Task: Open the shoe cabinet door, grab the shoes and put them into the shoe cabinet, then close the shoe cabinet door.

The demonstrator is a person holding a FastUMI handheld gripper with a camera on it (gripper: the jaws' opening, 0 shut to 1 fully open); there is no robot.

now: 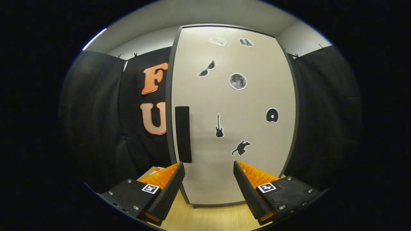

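Note:
The shoe cabinet's pale door (234, 128) stands shut, straight ahead of the fingers, framed by a dark edge. A black vertical handle (183, 134) runs along the door's left side, just beyond the left fingertip. Black stickers dot the door: a guitar (219, 126), a cat (241, 148), a moon (238, 81) and sunglasses (206, 69). My gripper (208, 165) is open, its two fingers spread wide with nothing between them but the door's lower part. I see no shoes.
A light wooden floor (208, 218) runs under the fingers up to the cabinet's base. Black cloth walls (96, 122) hang on both sides of the cabinet. Something flat and tan (154, 169) shows behind the left finger.

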